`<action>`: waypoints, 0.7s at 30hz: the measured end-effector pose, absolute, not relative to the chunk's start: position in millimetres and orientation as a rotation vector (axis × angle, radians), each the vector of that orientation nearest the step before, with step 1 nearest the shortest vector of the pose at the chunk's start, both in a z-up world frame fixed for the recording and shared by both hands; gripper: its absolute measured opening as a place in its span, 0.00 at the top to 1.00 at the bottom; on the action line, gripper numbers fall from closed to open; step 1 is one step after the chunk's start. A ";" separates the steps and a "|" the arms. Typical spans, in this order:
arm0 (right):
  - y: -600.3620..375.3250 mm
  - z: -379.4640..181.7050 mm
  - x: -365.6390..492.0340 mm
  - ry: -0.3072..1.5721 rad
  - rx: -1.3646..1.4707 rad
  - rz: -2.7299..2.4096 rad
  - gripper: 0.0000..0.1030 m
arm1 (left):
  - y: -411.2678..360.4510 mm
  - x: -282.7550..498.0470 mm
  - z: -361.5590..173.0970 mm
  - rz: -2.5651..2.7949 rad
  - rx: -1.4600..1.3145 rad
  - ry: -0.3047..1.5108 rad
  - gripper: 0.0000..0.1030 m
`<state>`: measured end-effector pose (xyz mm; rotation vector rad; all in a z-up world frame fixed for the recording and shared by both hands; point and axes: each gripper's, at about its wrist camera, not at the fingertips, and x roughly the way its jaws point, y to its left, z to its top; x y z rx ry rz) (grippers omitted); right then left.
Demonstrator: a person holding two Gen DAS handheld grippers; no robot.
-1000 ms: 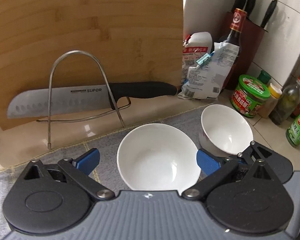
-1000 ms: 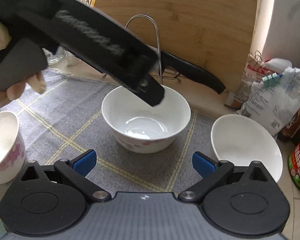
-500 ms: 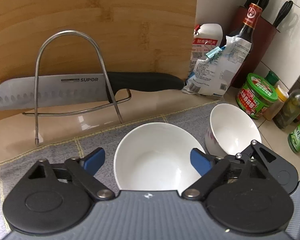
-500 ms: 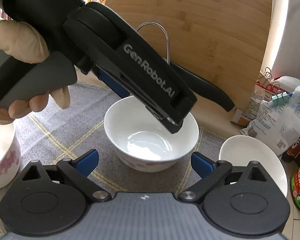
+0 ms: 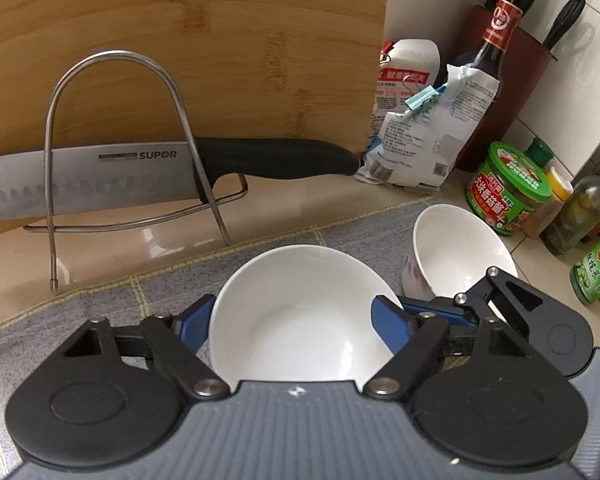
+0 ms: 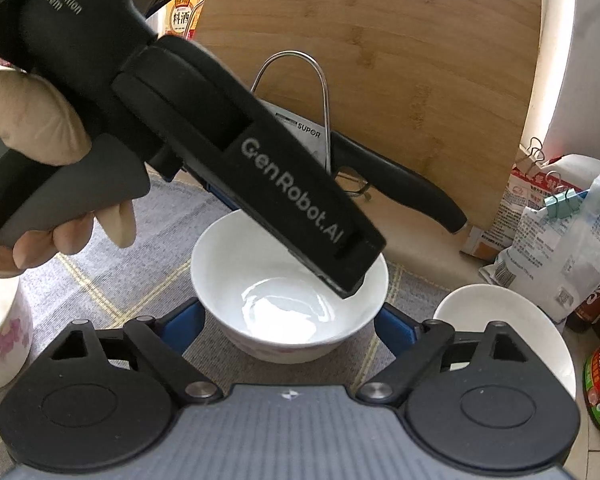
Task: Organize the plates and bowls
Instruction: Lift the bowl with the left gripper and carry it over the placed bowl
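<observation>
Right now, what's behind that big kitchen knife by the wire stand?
A bamboo cutting board stands upright behind the knife, which leans against it inside the wire stand. Whatever lies behind the board is hidden.

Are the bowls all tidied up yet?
Not yet. Nothing looks done: no bowl is stacked in another. In hand: the left claw is shut on the middle bowl, which sits on the grey mat. Left: the flowered bowl beside it and another bowl at the mat's far side each stand alone.
</observation>
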<state>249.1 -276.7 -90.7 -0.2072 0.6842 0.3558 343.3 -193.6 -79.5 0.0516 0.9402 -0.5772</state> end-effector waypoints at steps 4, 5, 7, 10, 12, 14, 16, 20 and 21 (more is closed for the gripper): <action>-277.6 -90.3 250.2 0.683 -0.204 0.356 0.09 | -193.2 343.9 -80.1 -0.579 0.048 0.941 0.22; -277.7 -90.4 250.1 0.683 -0.204 0.356 0.09 | -193.1 343.9 -80.2 -0.579 0.046 0.940 0.22; -278.0 -90.2 249.6 0.682 -0.202 0.356 0.09 | -193.1 344.0 -80.4 -0.579 0.046 0.940 0.22; -277.8 -90.4 249.4 0.682 -0.200 0.356 0.09 | -192.5 344.0 -80.4 -0.580 0.045 0.940 0.22; -277.7 -90.7 249.1 0.682 -0.200 0.356 0.09 | -192.4 343.9 -80.2 -0.580 0.041 0.940 0.22; -277.5 -90.7 248.9 0.683 -0.200 0.356 0.09 | -192.8 343.7 -80.0 -0.581 0.040 0.941 0.22; -278.0 -90.4 248.7 0.685 -0.197 0.357 0.09 | -192.7 343.1 -79.7 -0.582 0.040 0.940 0.22; -278.8 -88.5 248.5 0.690 -0.187 0.364 0.09 | -191.6 341.5 -78.8 -0.580 0.037 0.940 0.22; -279.0 -87.5 248.2 0.690 -0.184 0.367 0.09 | -191.3 340.8 -78.5 -0.580 0.037 0.938 0.22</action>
